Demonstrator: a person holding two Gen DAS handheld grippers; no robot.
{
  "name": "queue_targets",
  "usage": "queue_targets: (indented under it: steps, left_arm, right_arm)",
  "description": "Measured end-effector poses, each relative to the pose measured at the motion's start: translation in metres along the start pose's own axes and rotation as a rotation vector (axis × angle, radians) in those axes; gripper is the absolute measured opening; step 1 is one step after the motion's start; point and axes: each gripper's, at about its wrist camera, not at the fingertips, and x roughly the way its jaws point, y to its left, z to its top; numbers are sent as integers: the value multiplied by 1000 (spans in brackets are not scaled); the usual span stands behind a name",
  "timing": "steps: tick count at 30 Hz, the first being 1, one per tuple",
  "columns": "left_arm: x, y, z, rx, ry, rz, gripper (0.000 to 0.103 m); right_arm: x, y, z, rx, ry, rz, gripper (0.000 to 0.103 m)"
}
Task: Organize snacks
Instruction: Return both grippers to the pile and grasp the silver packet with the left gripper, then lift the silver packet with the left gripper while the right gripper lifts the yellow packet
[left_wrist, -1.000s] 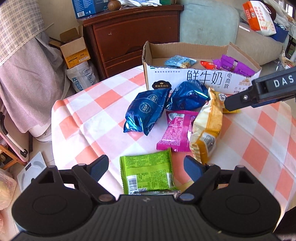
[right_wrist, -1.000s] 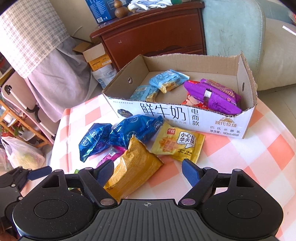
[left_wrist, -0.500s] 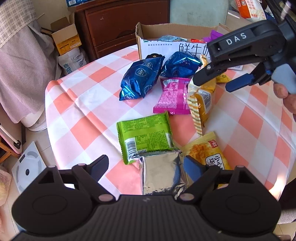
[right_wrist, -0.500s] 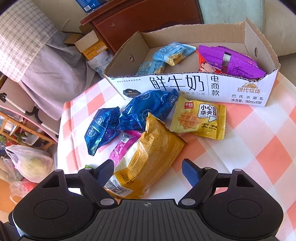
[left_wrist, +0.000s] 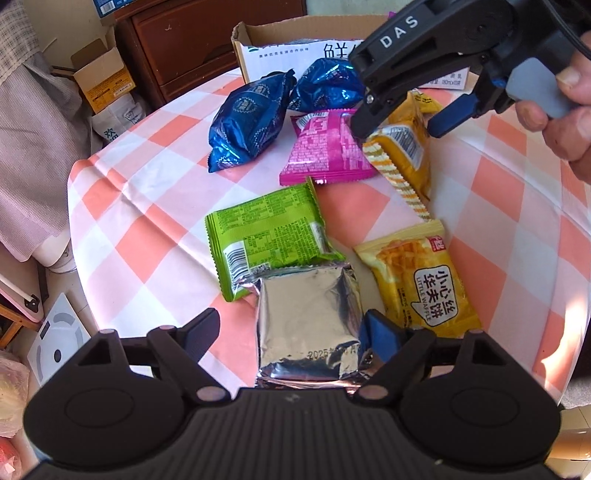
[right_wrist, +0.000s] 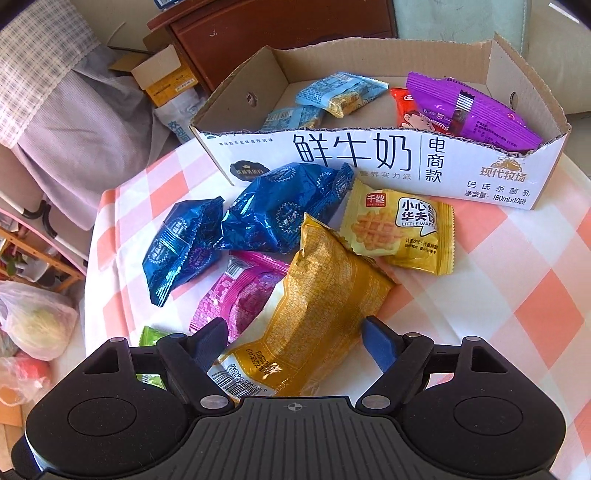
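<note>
- The left hand-held gripper, low in its own view, had its jaws closing around a crinkled silver foil snack packet; the blue pad at right sat at the packet's edge, the other pad apart from it, so nothing was gripped yet.
- The right hand-held gripper, jaws likewise closing, straddled a puffy mustard-yellow snack bag without visibly pinching it.
- Both packs looked light, soft and slick; a hold across the flat body or sealed seam seemed safest, gently, since the contents could crush.
- The open-topped cardboard milk carton box, at the top of the right view, had bare floor in its middle.
- The silver packet lay near the checked-cloth bench edge, touching a green packet and beside a yellow waffle packet, leaving little room sideways.
</note>
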Motion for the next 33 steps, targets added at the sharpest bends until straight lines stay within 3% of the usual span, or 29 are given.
queue_targets:
  steps: [3,11,15,19,21,23,28,33]
  left_arm:
    - [2,1,0,-14,13,-19,70]
    - [3,-3,0,-14,3,-9,74]
    - [2,-3,0,-18,-2,-31,64]
    - [0,-6,0,-10,-10,-32,59]
    - [0,-7,0,-7,-12,-28,59]
    - [-1,-7,0,-13,-12,-27,59]
    - [-3,-7,1,-18,-18,-12,59]
    - [-12,-6,6,-36,-46,0,59]
  right_arm:
    - [-2,-10,0,5,-2,-26,72]
    - [4,-21,-3,20,54,-54,72]
    - [9,-18,-7,12,94,-58,72]
    - [9,-14,-11,-26,77,-69,70]
    - [8,-13,-12,-41,66,-78,55]
    - [7,-11,-14,-55,60,-81,51]
    - [3,-11,-15,-72,51,-68,49]
    - [-14,-9,-16,-145,-18,-84,48]
